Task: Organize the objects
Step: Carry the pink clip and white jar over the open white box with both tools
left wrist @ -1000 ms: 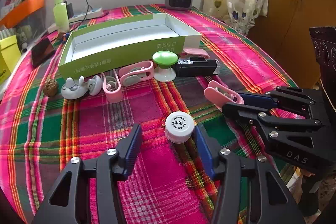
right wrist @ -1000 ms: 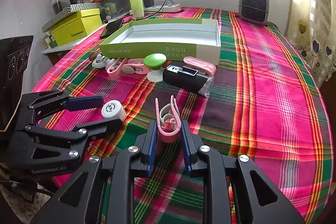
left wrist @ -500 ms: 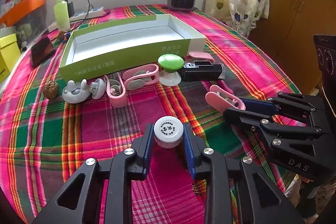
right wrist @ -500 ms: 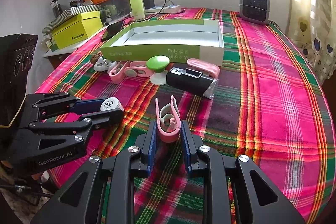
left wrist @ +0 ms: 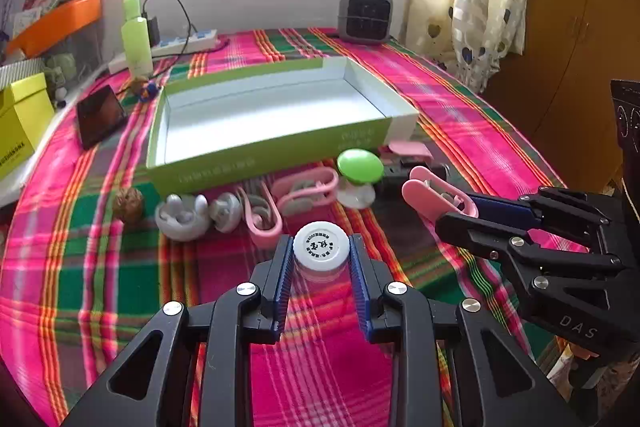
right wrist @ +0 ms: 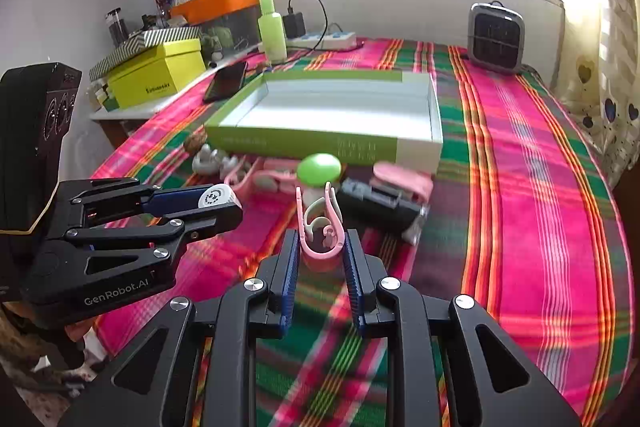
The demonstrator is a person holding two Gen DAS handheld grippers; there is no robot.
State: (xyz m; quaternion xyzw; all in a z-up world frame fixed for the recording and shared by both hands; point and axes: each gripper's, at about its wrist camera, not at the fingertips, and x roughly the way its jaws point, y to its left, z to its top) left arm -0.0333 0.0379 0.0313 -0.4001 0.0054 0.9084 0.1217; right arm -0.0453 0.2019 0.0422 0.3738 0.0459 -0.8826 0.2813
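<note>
Left gripper point(left wrist: 321, 255): pinching white-capped jar point(left wrist: 321, 246), clear of the cloth.
Right gripper point(right wrist: 321, 247): pinching pink clip point(right wrist: 320, 231).
Green tray point(left wrist: 256, 157): empty, beyond the row of objects.
Plaid cloth point(right wrist: 532, 195): open right of tray.

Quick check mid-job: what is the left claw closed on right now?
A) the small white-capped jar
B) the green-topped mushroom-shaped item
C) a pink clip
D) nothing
A: in the left wrist view the left claw has its blue pads pressed against both sides of the white-capped jar; the pink clip is in the right claw.

Two close wrist views, angled down, both facing the open box point(left wrist: 256, 155)
</note>
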